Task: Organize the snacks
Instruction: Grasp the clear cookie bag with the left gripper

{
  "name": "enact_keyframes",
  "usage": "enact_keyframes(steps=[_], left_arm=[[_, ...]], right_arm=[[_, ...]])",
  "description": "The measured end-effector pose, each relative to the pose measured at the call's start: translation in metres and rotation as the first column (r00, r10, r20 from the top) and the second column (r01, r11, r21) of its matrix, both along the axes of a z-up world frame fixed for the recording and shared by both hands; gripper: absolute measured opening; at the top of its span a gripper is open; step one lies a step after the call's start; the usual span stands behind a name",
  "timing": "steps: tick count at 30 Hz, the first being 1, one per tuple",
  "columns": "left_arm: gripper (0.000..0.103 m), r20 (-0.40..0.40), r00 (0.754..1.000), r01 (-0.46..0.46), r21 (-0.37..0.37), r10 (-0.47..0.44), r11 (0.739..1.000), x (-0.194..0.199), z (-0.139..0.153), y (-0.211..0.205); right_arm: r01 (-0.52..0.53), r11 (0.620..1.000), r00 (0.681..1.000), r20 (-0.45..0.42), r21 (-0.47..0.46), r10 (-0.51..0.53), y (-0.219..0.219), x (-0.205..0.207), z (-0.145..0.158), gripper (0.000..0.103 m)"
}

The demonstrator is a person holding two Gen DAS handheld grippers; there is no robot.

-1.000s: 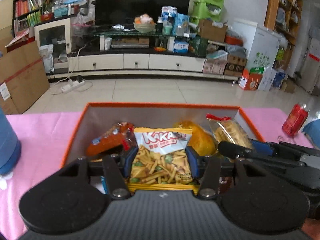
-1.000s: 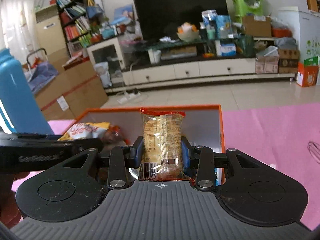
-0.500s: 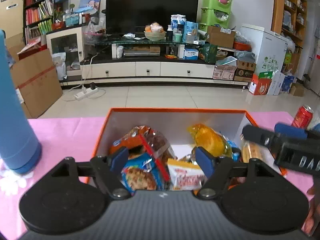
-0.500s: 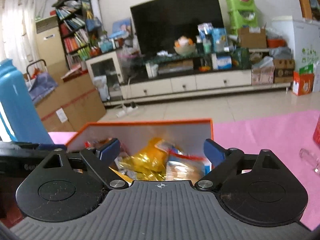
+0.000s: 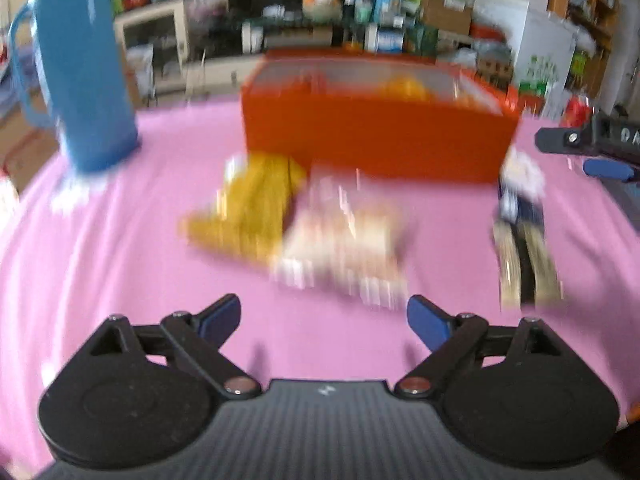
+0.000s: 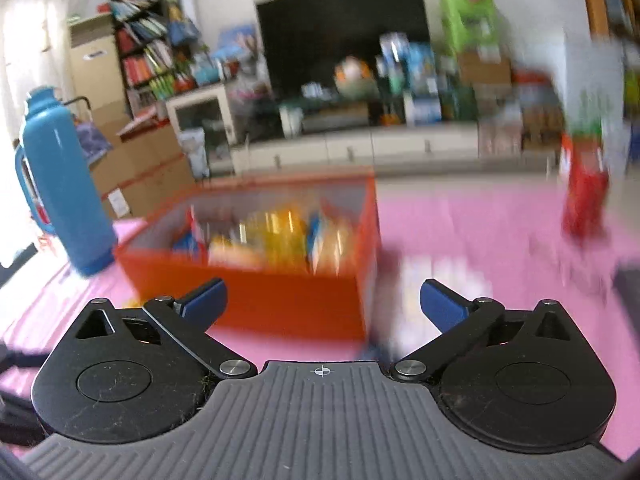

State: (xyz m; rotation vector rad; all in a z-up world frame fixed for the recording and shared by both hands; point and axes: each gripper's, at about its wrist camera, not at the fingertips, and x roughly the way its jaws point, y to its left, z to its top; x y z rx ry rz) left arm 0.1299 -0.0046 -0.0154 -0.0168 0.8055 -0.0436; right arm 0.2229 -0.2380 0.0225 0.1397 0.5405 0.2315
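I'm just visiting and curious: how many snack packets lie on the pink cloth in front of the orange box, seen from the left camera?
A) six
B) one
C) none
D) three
D: a yellow packet, a pale clear packet and a dark packet lie on the pink cloth before the orange box.

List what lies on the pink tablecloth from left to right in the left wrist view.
blue thermos → yellow snack packet → pale clear-wrapped packet → dark packet of two bars. The orange box stands behind the middle ones.
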Motion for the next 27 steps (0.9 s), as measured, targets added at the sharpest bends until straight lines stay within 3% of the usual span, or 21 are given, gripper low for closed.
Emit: enact_keyframes(steps=[4,7,11,17,21,27], left_arm=[[0.089,-0.051,0.999,-0.011,-0.030,0.010,0.999,-0.017,-0.020,-0.003],[0.089,-0.040,0.999,-0.015,-0.003,0.015,1.000,-0.007,-0.015,-0.007],[0.089,0.028,1.000,0.001,0.043,-0.002,0.999,0.016,0.000,-0.018],[0.089,0.111,0.991,0.055,0.163,-0.074,0.985,0.060,0.013,-0.032],[0.089,0.095,0.988,0.095,0.221,-0.118,0.971,0.090,0.008,-0.034],[0.086,0.011,0.988,0.152,0.154,-0.155,0.976,0.120,-0.008,-0.031]], right_arm=[[0.034,0.993,0.988,-0.152,0.112,-0.017,-0.024,-0.033,-0.039,0.088],[0.046,0.994,0.979,-0.201,0.096,-0.025,-0.032,-0.051,-0.056,0.088],[0.018,0.999,0.979,-0.201,0.038,-0.010,-0.025,-0.054,-0.066,0.088],[-0.046,0.998,0.979,-0.197,0.045,0.054,0.001,-0.036,-0.062,0.088],[-0.081,0.997,0.974,-0.214,0.001,0.079,0.019,-0.027,-0.068,0.087],[-0.130,0.991,0.966,-0.231,-0.027,0.121,0.036,-0.020,-0.076,0.084]])
